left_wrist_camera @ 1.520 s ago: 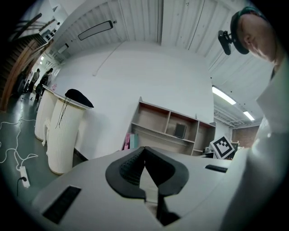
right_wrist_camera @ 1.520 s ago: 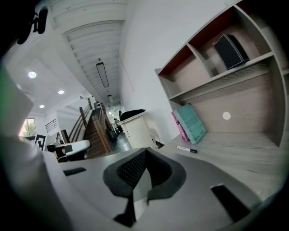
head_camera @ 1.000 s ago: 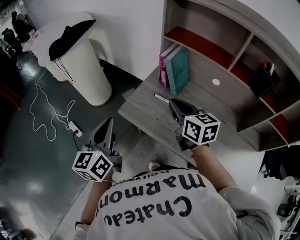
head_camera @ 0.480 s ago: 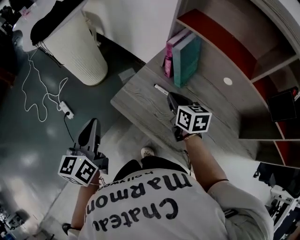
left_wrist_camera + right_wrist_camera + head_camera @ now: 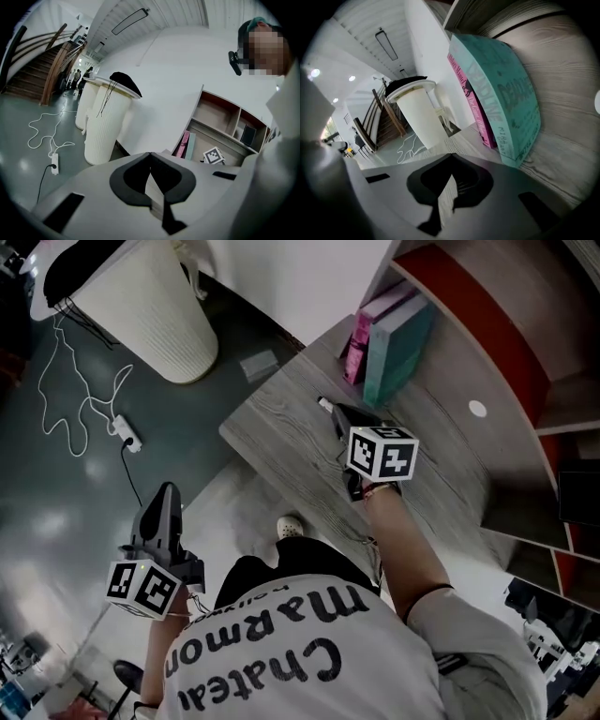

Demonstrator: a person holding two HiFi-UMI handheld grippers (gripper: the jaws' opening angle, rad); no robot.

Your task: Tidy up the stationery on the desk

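the worktop [image 5: 281,432] is grey wood grain. a teal book [image 5: 401,343] carries darker teal lettering; next to it is a pink book [image 5: 358,345]. the shelf unit [image 5: 487,324] is grey wood with red panels. the ribbed bin [image 5: 159,310] is cream white, the cloth [image 5: 75,263] on it black. the cubes on the left hand-held gripper [image 5: 167,493] and right hand-held gripper [image 5: 337,415] bear black-and-white square markers. the shirt [image 5: 309,652] is white with black lettering.

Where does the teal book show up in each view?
Head view: teal book stands upper right of centre, beside the pink book.
Left gripper view: teal book small, right of centre.
Right gripper view: teal book large, upper right.
Shared landmark: the white ribbed bin, in all three views.
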